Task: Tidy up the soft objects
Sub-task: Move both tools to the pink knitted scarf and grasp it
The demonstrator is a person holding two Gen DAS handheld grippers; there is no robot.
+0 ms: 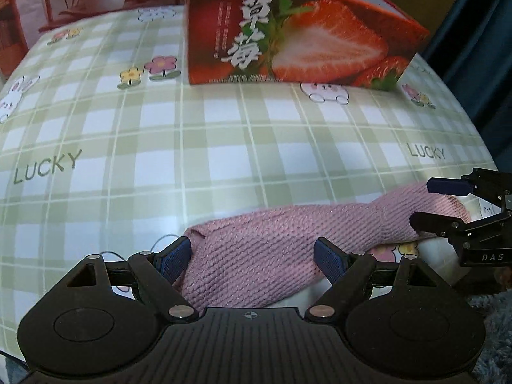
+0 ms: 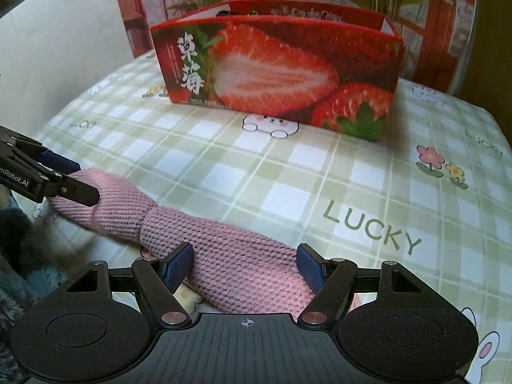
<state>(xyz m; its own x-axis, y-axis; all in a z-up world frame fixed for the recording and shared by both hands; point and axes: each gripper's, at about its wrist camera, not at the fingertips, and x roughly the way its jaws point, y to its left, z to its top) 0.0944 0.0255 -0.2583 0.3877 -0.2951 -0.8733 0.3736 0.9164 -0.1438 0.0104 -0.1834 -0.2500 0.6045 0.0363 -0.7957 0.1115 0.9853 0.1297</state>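
Straddling pink knit cloth (image 1: 256, 256), hand-held grippers (image 1: 252, 256) spread.

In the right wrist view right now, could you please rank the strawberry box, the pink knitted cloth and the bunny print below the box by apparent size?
1. Strawberry box, though it sits farther away.
2. Pink knitted cloth, close behind it.
3. Bunny print, clearly smallest.

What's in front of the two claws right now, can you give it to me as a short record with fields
surface: table under a green plaid cloth printed LUCKY
soft item: pink knitted piece, lying stretched across the near edge
left claw: open, fingers either side of one end of the knit
right claw: open, fingers either side of the other end
container: red strawberry box, upright at the far side, top open
other: grey-blue fluffy fabric off the near edge
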